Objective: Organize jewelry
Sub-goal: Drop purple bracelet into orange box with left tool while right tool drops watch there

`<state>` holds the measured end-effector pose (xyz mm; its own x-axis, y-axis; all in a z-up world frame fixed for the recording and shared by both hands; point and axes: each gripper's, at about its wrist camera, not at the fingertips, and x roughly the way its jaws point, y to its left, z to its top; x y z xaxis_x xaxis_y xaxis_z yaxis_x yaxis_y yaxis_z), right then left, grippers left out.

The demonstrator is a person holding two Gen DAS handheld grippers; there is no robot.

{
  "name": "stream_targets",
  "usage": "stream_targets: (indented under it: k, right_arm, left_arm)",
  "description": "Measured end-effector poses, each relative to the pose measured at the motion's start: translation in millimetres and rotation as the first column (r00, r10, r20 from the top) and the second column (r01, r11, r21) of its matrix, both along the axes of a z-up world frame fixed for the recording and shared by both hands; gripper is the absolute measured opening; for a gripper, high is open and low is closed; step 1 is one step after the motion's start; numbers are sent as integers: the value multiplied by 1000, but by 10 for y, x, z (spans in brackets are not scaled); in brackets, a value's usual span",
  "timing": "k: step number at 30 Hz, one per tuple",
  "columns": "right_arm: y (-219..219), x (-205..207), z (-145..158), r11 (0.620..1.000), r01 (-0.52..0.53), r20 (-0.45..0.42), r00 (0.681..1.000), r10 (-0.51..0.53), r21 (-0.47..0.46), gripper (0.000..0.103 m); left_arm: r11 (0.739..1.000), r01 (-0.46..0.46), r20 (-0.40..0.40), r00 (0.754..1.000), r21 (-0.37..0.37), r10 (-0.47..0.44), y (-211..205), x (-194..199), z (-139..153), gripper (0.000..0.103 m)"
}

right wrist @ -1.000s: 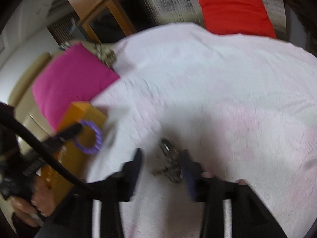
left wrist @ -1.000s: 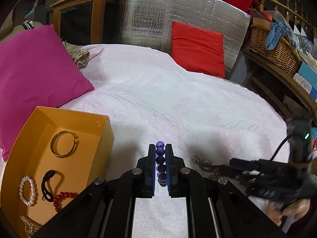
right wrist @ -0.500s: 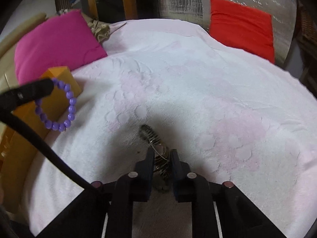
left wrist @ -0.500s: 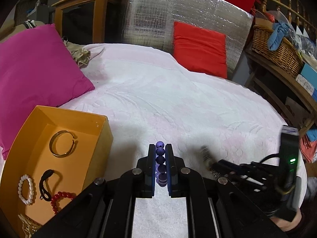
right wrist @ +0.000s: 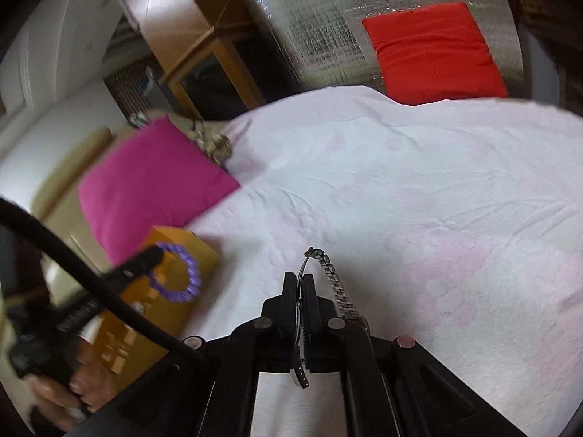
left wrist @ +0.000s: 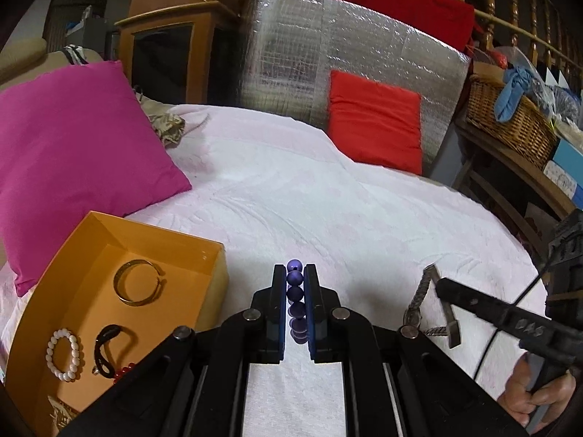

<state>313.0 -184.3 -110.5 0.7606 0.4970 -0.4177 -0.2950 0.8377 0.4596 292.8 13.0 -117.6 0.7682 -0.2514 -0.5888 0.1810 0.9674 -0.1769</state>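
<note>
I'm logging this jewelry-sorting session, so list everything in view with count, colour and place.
purple bead bracelet: 1, purple, in left grip
metal-link wristwatch: 1, silver, in right grip
open cardboard box: 1, orange, bed's left side
gold bangle: 1, in box
white bead bracelet: 1, in box
black curved piece: 1, in box
square cushions: magenta, red
wicker basket: 1, right shelf
left hand-held gripper: shut
right hand-held gripper: shut
</note>
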Motion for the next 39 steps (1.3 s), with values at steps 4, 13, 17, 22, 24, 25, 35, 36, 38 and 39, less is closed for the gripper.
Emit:
stream_targets:
  k: [4, 13, 17, 22, 24, 25, 35, 36, 38, 39]
  right_arm:
    - [-7, -97, 150, 994, -37, 47, 998, 33, 101, 3]
    - [461, -201, 576, 974, -148, 149, 981, 123, 169, 3]
    - [820, -153, 642, 961, -210, 153, 971, 184, 179, 3]
    - [1262, -70, 677, 942, -277, 152, 956, 251, 190, 3]
    - [1480, -14, 668, 934, -303, 145, 949, 279, 189, 3]
    - [1575, 13, 653, 930, -314, 138, 947, 292, 191, 3]
    - [2210, 306, 304, 926, -338, 20, 940, 340, 168, 3]
    - [2222, 324, 265, 927, -336, 8, 941, 339, 166, 3]
    - [2253, 379, 188, 934, -321, -13, 945, 327, 156, 3]
    - [2254, 405, 160, 939, -311, -21, 948, 318, 149, 3]
  left_arm:
    - [999, -29, 44, 999, -19, 30, 123, -43, 117, 9]
    - [989, -141, 135, 980, -44, 145, 716, -144, 396, 9]
    - [978, -203, 117, 971, -46, 207, 1085, -142, 337, 9]
    - [966, -256, 68, 964, -37, 258, 1465, -101, 175, 9]
    - [963, -268, 39, 962, -37, 269, 1577, -54, 86, 9]
    - [961, -273, 23, 962, -35, 274, 1620, -28, 37, 9]
    - [956, -294, -69, 954, -2, 293, 1795, 139, -292, 9]
    - [955, -296, -77, 952, 2, 295, 1790, 157, -314, 9]
    - [954, -298, -94, 950, 22, 299, 1777, 200, -382, 9]
    - [954, -299, -100, 948, 33, 301, 1773, 217, -406, 9]
